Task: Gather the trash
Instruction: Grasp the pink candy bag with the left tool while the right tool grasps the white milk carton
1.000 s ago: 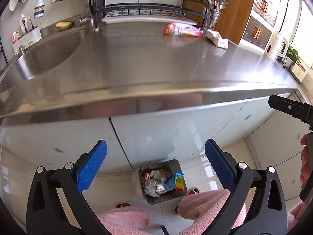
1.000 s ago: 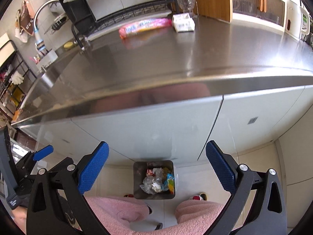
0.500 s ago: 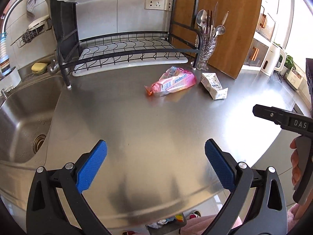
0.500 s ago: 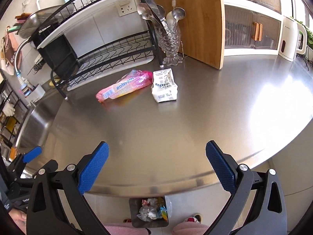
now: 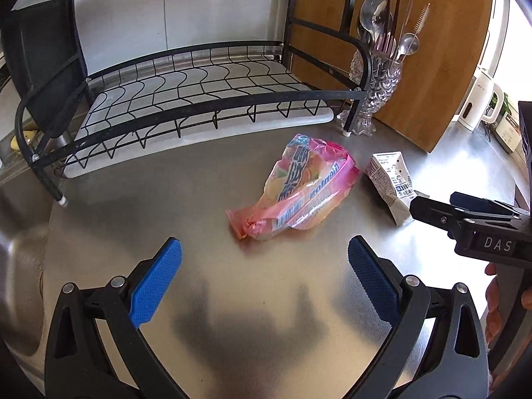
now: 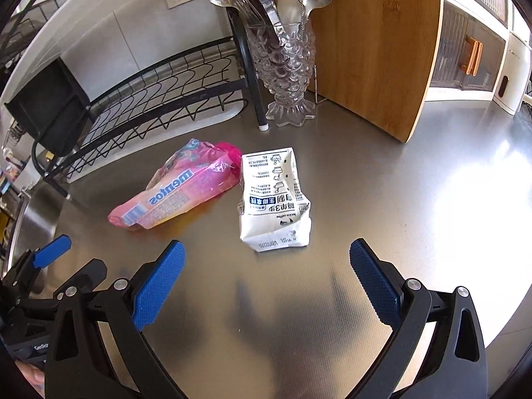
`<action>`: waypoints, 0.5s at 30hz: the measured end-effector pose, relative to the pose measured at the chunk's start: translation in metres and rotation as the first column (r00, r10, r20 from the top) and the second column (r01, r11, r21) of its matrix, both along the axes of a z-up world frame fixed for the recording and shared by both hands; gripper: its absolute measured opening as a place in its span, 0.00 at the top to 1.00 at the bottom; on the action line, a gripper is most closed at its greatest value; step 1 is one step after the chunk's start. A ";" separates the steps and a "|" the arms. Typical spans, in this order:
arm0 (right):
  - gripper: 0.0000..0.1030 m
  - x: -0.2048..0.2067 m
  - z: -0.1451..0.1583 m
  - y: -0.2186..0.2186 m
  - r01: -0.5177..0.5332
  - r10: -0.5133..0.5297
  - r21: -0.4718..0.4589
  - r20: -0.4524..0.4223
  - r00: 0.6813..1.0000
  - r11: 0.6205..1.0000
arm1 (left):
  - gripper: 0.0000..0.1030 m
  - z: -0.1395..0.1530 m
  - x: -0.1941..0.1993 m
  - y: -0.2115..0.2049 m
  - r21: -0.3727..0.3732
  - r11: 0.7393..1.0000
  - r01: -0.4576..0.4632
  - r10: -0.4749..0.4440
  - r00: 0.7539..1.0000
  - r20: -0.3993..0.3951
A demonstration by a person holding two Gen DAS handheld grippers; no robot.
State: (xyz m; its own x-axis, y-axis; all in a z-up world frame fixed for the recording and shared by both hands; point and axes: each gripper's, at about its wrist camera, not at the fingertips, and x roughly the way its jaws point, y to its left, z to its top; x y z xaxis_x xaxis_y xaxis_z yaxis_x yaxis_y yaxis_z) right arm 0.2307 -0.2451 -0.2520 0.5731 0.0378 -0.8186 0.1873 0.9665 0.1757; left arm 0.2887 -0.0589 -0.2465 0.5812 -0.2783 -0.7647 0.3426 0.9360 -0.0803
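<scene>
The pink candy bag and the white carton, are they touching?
Cannot tell. In the right wrist view the bag end meets the carton edge with no visible gap, but overlap could hide one.

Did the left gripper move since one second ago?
Yes. The left gripper came up from facing the cabinet fronts and forward over the steel counter, toward the black wire dish rack and pink Mentos wrapper.

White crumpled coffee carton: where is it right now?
The white crumpled coffee carton lies on the steel counter, centre of the right wrist view, beside the pink Mentos wrapper and ahead of the open right gripper.
</scene>
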 end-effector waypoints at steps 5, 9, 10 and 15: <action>0.08 0.022 -0.008 -0.005 0.004 -0.004 -0.004 -0.025 1.000 1.000 | 0.08 -0.010 0.025 -0.011 0.023 0.999 0.022 -0.022 1.000 -0.007; 0.13 0.033 -0.015 -0.010 0.005 -0.004 0.002 -0.048 0.999 1.000 | 0.09 -0.018 0.041 -0.016 0.031 0.999 0.042 -0.041 0.999 -0.022; 0.14 0.035 -0.017 -0.010 0.004 -0.004 0.002 -0.052 0.999 1.000 | 0.10 -0.020 0.044 -0.016 0.030 0.998 0.047 -0.046 0.999 -0.027; 0.21 0.046 -0.029 -0.012 -0.005 0.005 0.005 -0.080 0.997 1.000 | 0.40 -0.031 0.055 -0.020 0.019 0.997 0.071 -0.070 0.995 -0.070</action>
